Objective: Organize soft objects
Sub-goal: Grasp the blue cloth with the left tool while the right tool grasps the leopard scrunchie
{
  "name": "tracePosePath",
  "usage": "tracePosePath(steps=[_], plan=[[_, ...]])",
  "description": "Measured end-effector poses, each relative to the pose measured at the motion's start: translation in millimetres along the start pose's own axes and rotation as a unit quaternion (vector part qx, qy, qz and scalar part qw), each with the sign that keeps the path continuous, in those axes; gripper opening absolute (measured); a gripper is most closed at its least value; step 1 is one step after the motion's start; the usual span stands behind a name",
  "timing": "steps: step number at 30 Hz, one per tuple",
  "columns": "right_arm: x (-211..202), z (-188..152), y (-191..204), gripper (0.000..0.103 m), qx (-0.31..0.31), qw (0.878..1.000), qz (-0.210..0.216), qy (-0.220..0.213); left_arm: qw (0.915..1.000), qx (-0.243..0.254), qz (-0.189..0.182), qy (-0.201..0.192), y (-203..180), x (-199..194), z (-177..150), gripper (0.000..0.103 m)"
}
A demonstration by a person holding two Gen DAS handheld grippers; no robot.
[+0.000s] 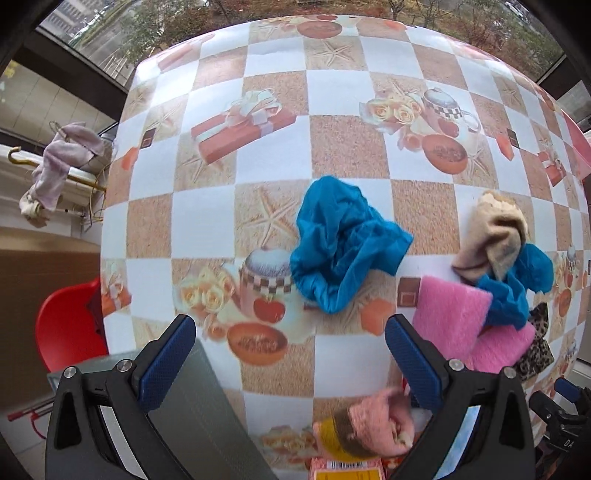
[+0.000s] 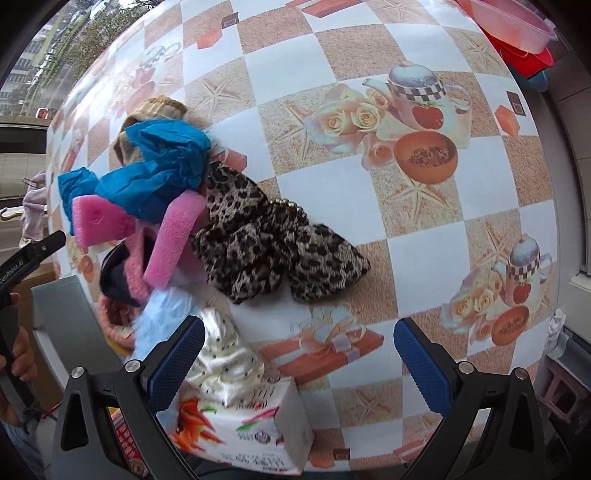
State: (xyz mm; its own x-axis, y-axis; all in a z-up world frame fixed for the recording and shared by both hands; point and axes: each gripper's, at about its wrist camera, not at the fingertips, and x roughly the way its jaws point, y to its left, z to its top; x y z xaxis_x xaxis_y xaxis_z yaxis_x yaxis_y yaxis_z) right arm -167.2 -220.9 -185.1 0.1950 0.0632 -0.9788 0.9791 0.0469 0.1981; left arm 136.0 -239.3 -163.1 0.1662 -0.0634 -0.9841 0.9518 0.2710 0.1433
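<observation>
While my left tool (image 1: 290, 354) hangs spread and empty over the counter (image 1: 273, 92), the left wrist view shows sorting hardly begun. One crumpled blue cloth (image 1: 343, 247) lies alone at the centre, well apart from the rest. At 3 o'clock a beige knit piece (image 1: 495, 232) rests against a second blue cloth (image 1: 517, 284), which lies over two pink fuzzy pads (image 1: 454, 314); a leopard-print fabric (image 1: 537, 347) shows just beyond them at 4 o'clock. At 6 o'clock, between the tool's fingers (image 1: 168, 365), a peach fluffy item (image 1: 376, 424) sits on something yellow. No bin or tray for these pieces is visible in this view.

Seen from the right wrist, my right tool (image 2: 299, 360) is likewise spread, pinching nothing. The heap fills 9 to 10 o'clock: blue cloth (image 2: 159, 170) on top, beige knit (image 2: 162, 105) behind it, pink pads (image 2: 173, 240) beneath. Leopard-print fabric (image 2: 273, 243) spreads at the centre, touching the heap. At 7 o'clock a pale blue fluffy piece (image 2: 162, 317) and a cream dotted satin cloth (image 2: 225, 362) lie just beside a printed carton (image 2: 251, 428). A red tub (image 2: 517, 29) stands at 1 o'clock, well apart.

Judged from both views, nothing is folded, stacked or grouped; nearly all of the task remains.
</observation>
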Motion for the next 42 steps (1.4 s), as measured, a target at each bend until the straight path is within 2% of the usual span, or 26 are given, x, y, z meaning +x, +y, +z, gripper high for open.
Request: tracePosePath(steps=[4,9,13,16,19,22,26,29,32,36,38,42], plan=[[13.1,9.2,6.6,0.103,-0.010,0.999,-0.032,-0.008,0.9999,0.007,0.003,-0.010,-8.3,8.3,9.7,0.103],[26.5,19.9,14.2,0.103,-0.018,0.998,-0.056,-0.018,0.9998,0.011,-0.010,-0.014,-16.4,23.3,13.8,0.103],[37.4,31.5,25.2,0.103,-0.029,0.997,-0.064,-0.032,0.9997,-0.003,-0.022,-0.003,-16.4,39.8,17.6,0.103],[45.0,43.2,32.9,0.103,-0.040,0.995,-0.085,-0.047,0.9986,-0.024,-0.047,0.003,-13.6,44.4,20.8,0.103],[50.3,57.2,20.8,0.103,-0.007,0.993,-0.110,-0.045,0.9979,-0.034,-0.055,0.005,-10.7,45.9,24.6,0.103],[45.1,61.1,-9.2,0.103,0.046,0.992,-0.103,-0.050,0.9978,-0.030,-0.059,0.003,-11.2,43.9,28.4,0.103],[31.3,59.1,-21.7,0.103,0.046,0.993,-0.076,-0.082,0.9963,-0.032,-0.079,0.003,-14.0,43.8,25.1,0.103],[28.4,63.7,-19.2,0.103,0.033,0.994,-0.054,-0.091,0.9958,-0.029,-0.086,0.014,-19.1,51.2,29.9,0.103],[39.5,77.4,-10.6,0.103,0.028,0.994,-0.052,-0.087,0.9955,-0.033,-0.086,0.022,-22.7,54.3,33.7,0.103],[60.7,90.4,7.4,0.103,0.017,0.995,-0.061,-0.072,0.9923,-0.056,-0.104,0.035,-20.2,60.1,38.5,0.103],[73.4,96.8,12.2,0.103,0.019,0.997,-0.049,-0.065,0.9934,-0.056,-0.095,0.032,-20.2,58.6,44.4,0.103],[81.7,108.5,9.2,0.103,0.013,0.996,-0.055,-0.071,0.9959,-0.036,-0.081,0.018,-23.5,54.7,55.5,0.103]])
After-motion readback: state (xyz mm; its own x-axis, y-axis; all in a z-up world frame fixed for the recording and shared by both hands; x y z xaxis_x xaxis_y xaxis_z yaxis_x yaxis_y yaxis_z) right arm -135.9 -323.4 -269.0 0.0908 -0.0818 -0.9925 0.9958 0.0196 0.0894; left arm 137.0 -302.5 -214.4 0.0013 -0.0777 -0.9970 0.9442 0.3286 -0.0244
